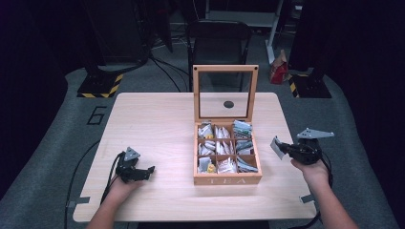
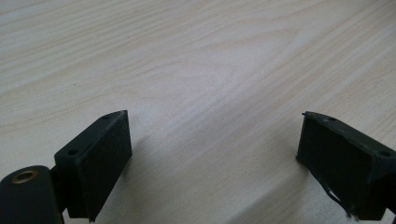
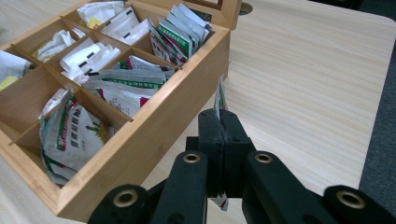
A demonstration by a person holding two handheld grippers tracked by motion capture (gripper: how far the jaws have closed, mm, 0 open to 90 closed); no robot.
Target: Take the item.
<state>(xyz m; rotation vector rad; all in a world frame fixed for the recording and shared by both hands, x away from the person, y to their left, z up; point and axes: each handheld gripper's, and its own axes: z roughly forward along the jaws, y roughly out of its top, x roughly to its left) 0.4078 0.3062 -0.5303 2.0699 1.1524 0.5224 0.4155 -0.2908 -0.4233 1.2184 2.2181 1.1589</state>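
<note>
1. While the left gripper (image 1: 143,172) rests low over the table (image 1: 157,119) at the near left, its jaws stand wide apart with nothing between them; in the left gripper view just bare wood grain lies between the two pads (image 2: 100,163).
2. Right gripper (image 3: 219,128) at the near right: jaws pressed fully together, pinching a tea sachet (image 3: 219,98) edge-on; the sachet sticks up past the tips and a bit shows below them.
3. In the high view that sachet (image 1: 276,147) hangs off the right gripper (image 1: 286,150), just beside the right wall of the tea box (image 1: 227,180), outside it, not touching.
4. Tea box sits mid-table, nine compartments, most holding sachets.
5. Farther back, its glass lid (image 1: 225,93) stands upright and open.
</note>
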